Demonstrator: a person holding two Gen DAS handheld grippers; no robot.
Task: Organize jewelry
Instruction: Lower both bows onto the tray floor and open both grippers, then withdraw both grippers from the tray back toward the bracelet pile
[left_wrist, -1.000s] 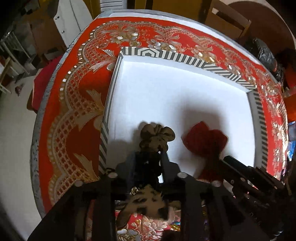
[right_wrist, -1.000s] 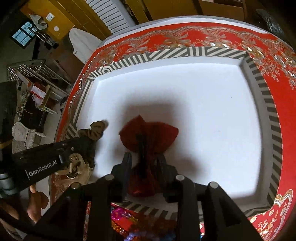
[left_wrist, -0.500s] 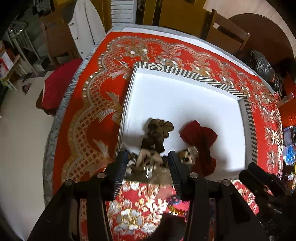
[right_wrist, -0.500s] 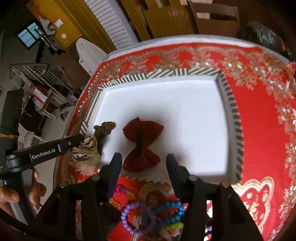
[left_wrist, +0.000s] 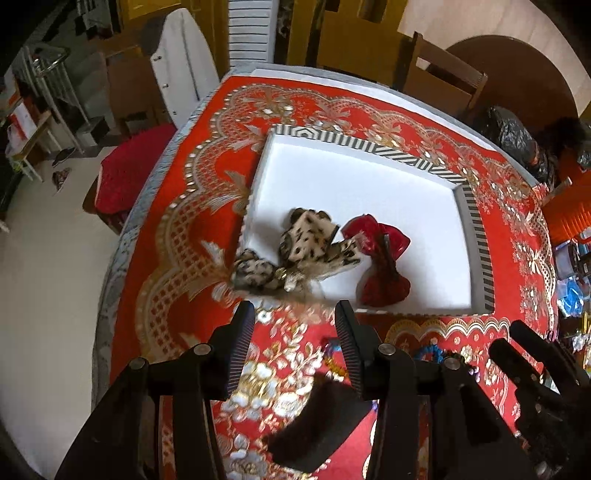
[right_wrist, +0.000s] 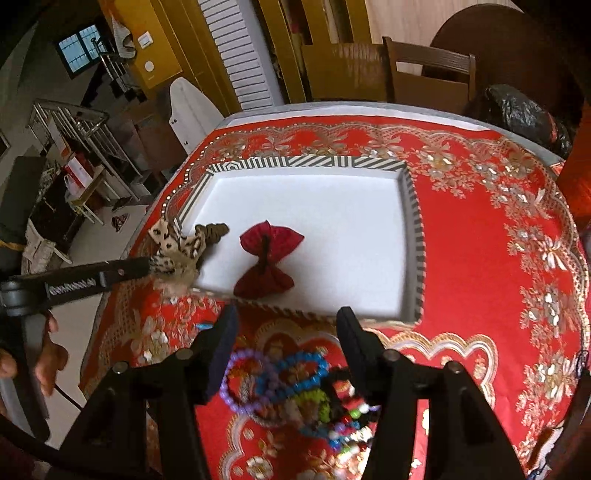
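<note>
A white tray with a striped rim (left_wrist: 369, 147) (right_wrist: 413, 236) lies on the red and gold tablecloth. A red bow (left_wrist: 380, 258) (right_wrist: 267, 254) lies inside near its front edge. A leopard-print bow (left_wrist: 299, 254) (right_wrist: 177, 247) lies blurred over the tray's front left corner, partly on the rim. My left gripper (left_wrist: 295, 314) is open just in front of it; whether it touches is unclear. My right gripper (right_wrist: 284, 317) is open and empty, pulled back over a pile of bead bracelets (right_wrist: 288, 384).
The bracelets also show in the left wrist view (left_wrist: 432, 354), beside a dark object (left_wrist: 317, 421) under the left gripper. The left gripper's arm (right_wrist: 92, 284) crosses the right wrist view. Chairs (right_wrist: 424, 70) and a black bag (right_wrist: 524, 110) stand behind the table.
Both grippers opened and pulled back toward me. The red bow was let go in the tray; the leopard bow was released at the tray's front left corner.
</note>
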